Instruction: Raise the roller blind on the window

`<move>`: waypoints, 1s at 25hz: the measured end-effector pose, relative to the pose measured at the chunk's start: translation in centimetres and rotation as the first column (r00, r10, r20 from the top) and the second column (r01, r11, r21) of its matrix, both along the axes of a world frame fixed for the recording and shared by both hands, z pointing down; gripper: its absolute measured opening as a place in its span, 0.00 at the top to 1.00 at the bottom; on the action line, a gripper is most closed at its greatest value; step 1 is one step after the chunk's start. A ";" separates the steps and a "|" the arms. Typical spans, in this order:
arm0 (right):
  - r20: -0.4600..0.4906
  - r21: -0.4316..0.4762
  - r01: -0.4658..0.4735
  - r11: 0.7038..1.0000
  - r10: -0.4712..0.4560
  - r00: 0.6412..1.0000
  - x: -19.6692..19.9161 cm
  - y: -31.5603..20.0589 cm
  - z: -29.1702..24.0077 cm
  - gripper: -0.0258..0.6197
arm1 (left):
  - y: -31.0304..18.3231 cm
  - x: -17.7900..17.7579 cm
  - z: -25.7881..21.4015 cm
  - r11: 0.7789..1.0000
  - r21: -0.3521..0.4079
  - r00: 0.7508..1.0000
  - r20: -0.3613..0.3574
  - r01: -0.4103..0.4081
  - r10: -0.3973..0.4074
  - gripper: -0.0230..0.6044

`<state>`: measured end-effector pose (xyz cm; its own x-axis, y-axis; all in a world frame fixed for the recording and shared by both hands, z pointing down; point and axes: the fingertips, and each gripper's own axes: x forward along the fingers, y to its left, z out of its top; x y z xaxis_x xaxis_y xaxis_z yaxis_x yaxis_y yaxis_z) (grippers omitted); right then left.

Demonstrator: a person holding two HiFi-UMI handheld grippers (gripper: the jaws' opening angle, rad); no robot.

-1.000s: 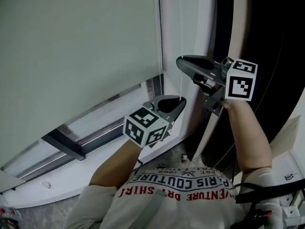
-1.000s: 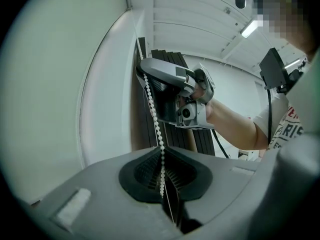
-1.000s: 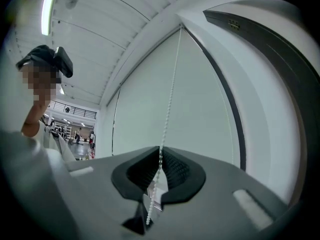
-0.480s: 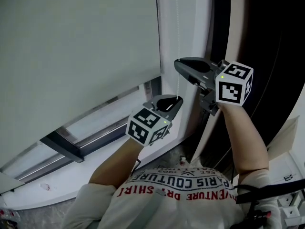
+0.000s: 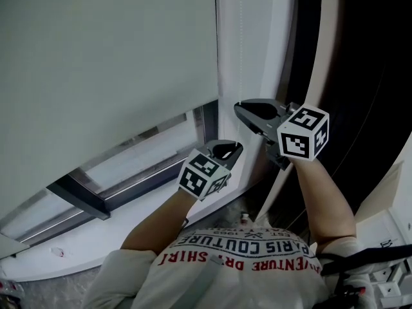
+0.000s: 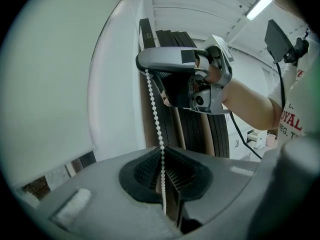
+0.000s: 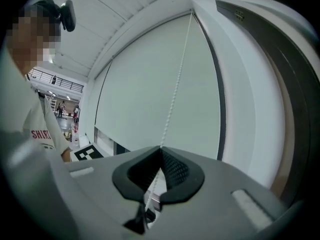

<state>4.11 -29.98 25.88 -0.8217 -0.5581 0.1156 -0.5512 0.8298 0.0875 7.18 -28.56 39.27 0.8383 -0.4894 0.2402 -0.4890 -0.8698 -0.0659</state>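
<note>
The pale roller blind point(image 5: 109, 63) covers most of the window, and its lower edge leaves a strip of glass bare above the sill. A white bead chain point(image 6: 155, 109) hangs beside the blind's right edge. My right gripper point(image 5: 239, 107) is the upper one and is shut on the chain, which runs up from its jaws point(image 7: 161, 149) toward the top of the blind point(image 7: 150, 84). Just below it, my left gripper point(image 5: 235, 148) is shut on the same chain point(image 6: 162, 154). The chain is taut between the two grippers.
A white window post point(image 5: 254, 44) stands right behind the chain. Dark upright panels point(image 5: 341, 63) fill the right side. Below lie the white sill point(image 5: 96, 237) and a dark frame bar point(image 5: 77, 195). The person's forearms and printed shirt point(image 5: 238, 250) fill the near foreground.
Both grippers have come down along the chain, the right one more than the left, so they now sit closer together. The blind's lower edge looks about where it was.
</note>
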 end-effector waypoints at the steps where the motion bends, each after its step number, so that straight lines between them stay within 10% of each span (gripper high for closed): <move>1: -0.016 -0.007 -0.002 1.000 0.001 1.000 -0.2 -0.3 1.0 0.95 | -0.3 0.0 0.9 1.000 -0.009 1.000 0.010 0.002 -0.002 0.94; 25: -0.191 -0.254 -0.046 0.966 -0.003 0.981 0.0 -1.8 20.8 0.95 | -2.3 0.0 20.1 0.981 -0.192 0.978 0.210 0.042 -0.001 0.94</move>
